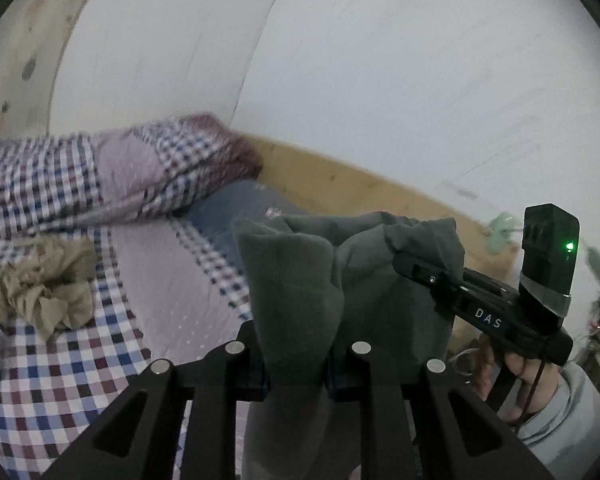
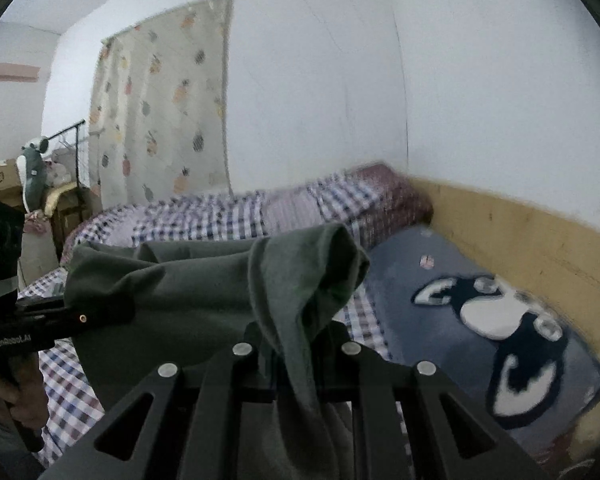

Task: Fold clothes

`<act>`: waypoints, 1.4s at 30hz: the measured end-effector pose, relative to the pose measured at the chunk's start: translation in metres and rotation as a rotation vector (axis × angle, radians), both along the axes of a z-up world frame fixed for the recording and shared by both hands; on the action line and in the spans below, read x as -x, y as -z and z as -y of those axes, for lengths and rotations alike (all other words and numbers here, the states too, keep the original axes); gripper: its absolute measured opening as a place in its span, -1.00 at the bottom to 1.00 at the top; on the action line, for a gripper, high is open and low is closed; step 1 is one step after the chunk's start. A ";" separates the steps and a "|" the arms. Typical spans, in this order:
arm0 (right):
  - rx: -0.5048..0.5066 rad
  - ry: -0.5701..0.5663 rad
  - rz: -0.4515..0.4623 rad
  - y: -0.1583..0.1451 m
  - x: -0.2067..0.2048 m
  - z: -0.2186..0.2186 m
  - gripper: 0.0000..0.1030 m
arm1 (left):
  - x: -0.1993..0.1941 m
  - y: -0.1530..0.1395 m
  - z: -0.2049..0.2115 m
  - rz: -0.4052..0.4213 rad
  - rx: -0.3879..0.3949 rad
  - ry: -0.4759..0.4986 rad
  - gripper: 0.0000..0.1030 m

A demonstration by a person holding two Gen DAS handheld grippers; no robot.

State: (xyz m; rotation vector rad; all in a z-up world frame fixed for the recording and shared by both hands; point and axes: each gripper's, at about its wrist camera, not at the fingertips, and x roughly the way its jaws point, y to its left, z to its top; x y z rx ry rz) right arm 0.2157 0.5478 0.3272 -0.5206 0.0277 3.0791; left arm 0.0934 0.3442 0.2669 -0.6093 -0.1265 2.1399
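**foldfan:** So the grey-green garment (image 1: 340, 280) is up in the air over the bed (image 1: 160, 280), strung between the two tools. The left gripper (image 1: 296, 364) has its jaws closed down on a bunched edge of it, cloth spilling out above and below the pinch. The right gripper (image 2: 296, 356) is the same story, clamped shut on another bunched bit, with the rest sagging across toward the other tool. What's the risk from here?

**laundrynerd:** Mainly the grips, I'd guess. Both look like they've got a wad rather than a clean corner, so if the two get pulled apart hard to flatten it, one wad could slide out and that side would drop in a heap.

**foldfan:** Can't tell which part of the garment each one has, too crumpled.

**laundrynerd:** Right, and that's problem two. If the pinches aren't on matching points, it'll lay down twisted and any crease lands crooked.

**foldfan:** Landing spot?

**laundrynerd:** The checked sheet is open in front, but there's a crumpled tan cloth (image 1: 44, 284) off to the left and the rolled checked quilt (image 1: 100, 176) behind. Swing it down too far either way and the hem probably drapes over one of those. The penguin pillow (image 2: 500, 332) is on the right side too.
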 end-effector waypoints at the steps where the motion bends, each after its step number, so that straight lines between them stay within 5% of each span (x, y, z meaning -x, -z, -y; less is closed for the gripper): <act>1: 0.010 0.001 0.023 0.013 0.017 -0.008 -0.77 | 0.014 0.011 -0.007 0.019 0.013 -0.005 -0.64; 7: 0.033 0.007 0.153 0.083 0.117 -0.042 -0.76 | 0.095 0.064 -0.040 0.113 0.047 -0.048 -0.64; 14: -0.041 0.015 0.215 0.119 0.216 -0.063 -0.77 | 0.184 0.109 -0.061 0.204 0.027 -0.089 -0.64; 19: -0.099 0.072 0.281 0.149 0.273 -0.072 -0.72 | 0.224 0.149 -0.084 0.231 0.103 -0.106 -0.59; 22: -0.162 0.138 0.326 0.177 0.296 -0.067 -0.61 | 0.237 0.175 -0.091 0.257 0.162 -0.142 -0.50; 25: -0.200 0.201 0.335 0.197 0.305 -0.062 -0.49 | 0.244 0.188 -0.088 0.266 0.199 -0.194 -0.05; 27: -0.234 0.258 0.310 0.200 0.302 -0.060 -0.37 | 0.246 0.183 -0.076 0.246 0.170 -0.232 0.36; 30: -0.246 0.298 0.239 0.189 0.293 -0.060 0.10 | 0.247 0.172 -0.056 0.218 0.107 -0.280 0.60; 36: -0.193 0.318 0.144 0.147 0.257 -0.055 0.21 | 0.224 0.126 -0.007 0.141 0.026 -0.300 0.65; 42: -0.106 0.287 0.050 0.087 0.188 -0.018 0.56 | 0.168 0.065 0.069 0.074 -0.096 -0.261 0.69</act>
